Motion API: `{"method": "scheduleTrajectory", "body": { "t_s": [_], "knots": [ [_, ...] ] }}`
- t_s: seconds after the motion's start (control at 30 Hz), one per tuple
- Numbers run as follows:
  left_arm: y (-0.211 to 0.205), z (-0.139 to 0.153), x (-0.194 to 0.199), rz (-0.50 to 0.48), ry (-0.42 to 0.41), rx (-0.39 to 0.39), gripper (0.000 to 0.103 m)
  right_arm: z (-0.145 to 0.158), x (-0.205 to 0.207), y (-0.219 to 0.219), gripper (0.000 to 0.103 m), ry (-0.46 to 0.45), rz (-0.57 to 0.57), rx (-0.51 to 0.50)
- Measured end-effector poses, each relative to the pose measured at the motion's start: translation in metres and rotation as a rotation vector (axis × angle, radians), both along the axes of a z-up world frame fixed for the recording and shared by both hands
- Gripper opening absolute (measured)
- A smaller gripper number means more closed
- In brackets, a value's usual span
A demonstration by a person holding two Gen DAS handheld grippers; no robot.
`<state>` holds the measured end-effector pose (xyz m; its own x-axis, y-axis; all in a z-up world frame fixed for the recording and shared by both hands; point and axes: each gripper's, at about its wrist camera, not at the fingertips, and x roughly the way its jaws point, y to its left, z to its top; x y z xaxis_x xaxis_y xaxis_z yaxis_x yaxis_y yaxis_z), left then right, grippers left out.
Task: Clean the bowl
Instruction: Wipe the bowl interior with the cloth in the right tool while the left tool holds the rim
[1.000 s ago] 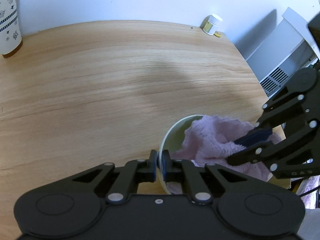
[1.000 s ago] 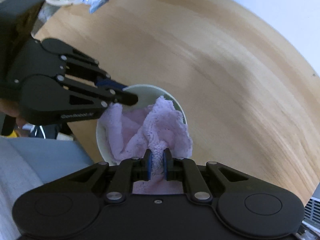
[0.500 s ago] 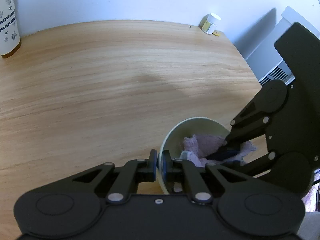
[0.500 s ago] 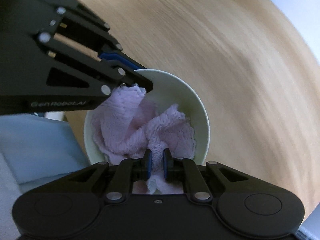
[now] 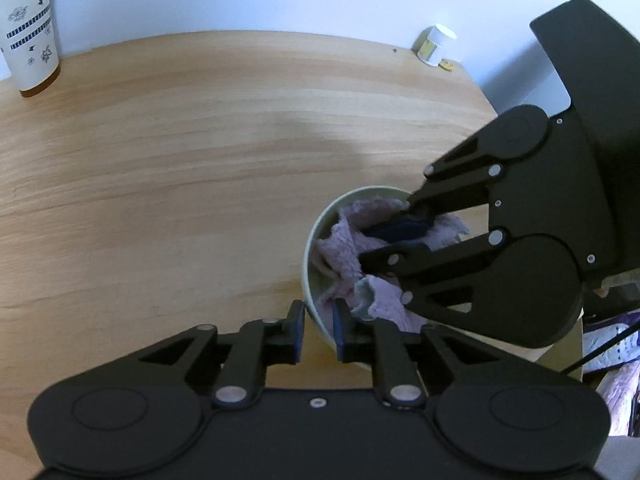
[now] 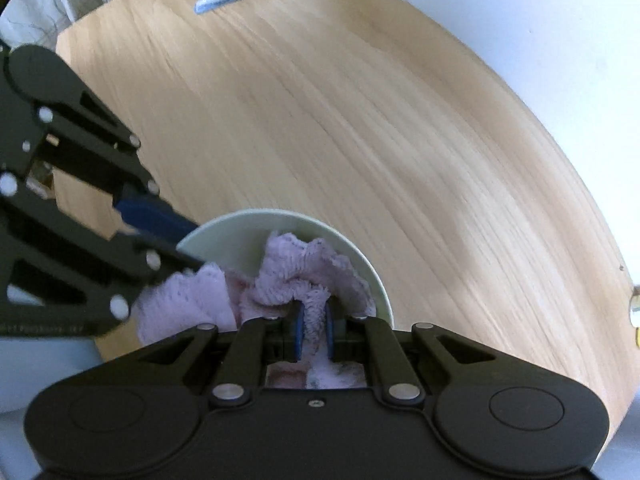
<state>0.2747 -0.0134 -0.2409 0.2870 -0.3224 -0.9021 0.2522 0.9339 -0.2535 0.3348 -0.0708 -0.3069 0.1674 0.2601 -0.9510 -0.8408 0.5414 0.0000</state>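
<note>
While the pale green bowl (image 5: pixel 320 240) sits near the edge of the desk (image 5: pixel 180 160) closest to the person, its state of hold has just changed: the left claw (image 5: pixel 318 330), which was clamped on the near rim a moment ago, has just been opening, and its blue pads now stand a little clear on either side of the wall, with the rim between them but no longer pinched. By contrast, the right claw (image 6: pixel 314 334) is closed tight on a fold of the pink cloth (image 6: pixel 304 276) and, compared with a second ago, has pushed lower into the bowl, so the cloth that then spilled over the rim now lies bunched mostly inside. I judge that the wiping is under way, yet with the steadying grip eased the bowl may slide or turn under the cloth, unless the left claw is only shifting for a fresh hold. As to materials, the bowl looks like smooth glazed ceramic, round and fairly deep, with a thin hard lip; the cloth is soft, nubbly terry that crumples into ridges and would drag well on the glaze. Outward from there, the desk is light wood with straight grain and a matt finish. At its far side stand a tall patterned paper cup (image 5: pixel 28 40) by the wall and a small white-capped jar (image 5: pixel 434 44) at the corner.
</note>
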Motion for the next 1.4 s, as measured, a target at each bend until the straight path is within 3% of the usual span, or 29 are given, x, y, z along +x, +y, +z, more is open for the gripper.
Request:
{"method": "scheduleTrajectory", "body": {
  "t_s": [0.1,0.2,0.4,0.6,0.77,0.87,1.03,1.4],
  "knots": [
    [0.001,0.004,0.001,0.017,-0.021,-0.006,0.016,0.004,-0.002,-0.001,0.012,-0.007,-0.002,0.007],
    [0.004,0.014,0.006,0.016,-0.038,-0.019,0.045,0.013,-0.010,-0.020,0.012,-0.018,-0.041,0.035],
    [0.008,0.027,0.022,-0.034,-0.081,-0.018,0.044,0.042,-0.018,-0.032,0.012,-0.033,-0.171,0.010],
    [0.004,0.015,0.043,-0.118,-0.057,-0.009,0.026,0.028,-0.029,-0.032,0.012,0.060,-0.239,-0.029],
    [-0.003,0.004,0.052,-0.211,-0.030,-0.005,0.021,0.006,-0.024,-0.015,0.012,0.170,-0.203,-0.107],
    [-0.009,0.001,0.052,-0.255,-0.032,-0.003,0.011,-0.005,-0.019,-0.010,0.012,0.214,-0.182,-0.148],
    [-0.009,-0.001,0.049,-0.280,-0.032,-0.005,0.006,-0.017,-0.016,-0.003,0.012,0.232,-0.157,-0.184],
    [-0.004,-0.006,0.045,-0.232,-0.009,-0.025,0.004,-0.019,-0.020,0.003,0.012,0.167,-0.234,-0.118]
  ]
}}
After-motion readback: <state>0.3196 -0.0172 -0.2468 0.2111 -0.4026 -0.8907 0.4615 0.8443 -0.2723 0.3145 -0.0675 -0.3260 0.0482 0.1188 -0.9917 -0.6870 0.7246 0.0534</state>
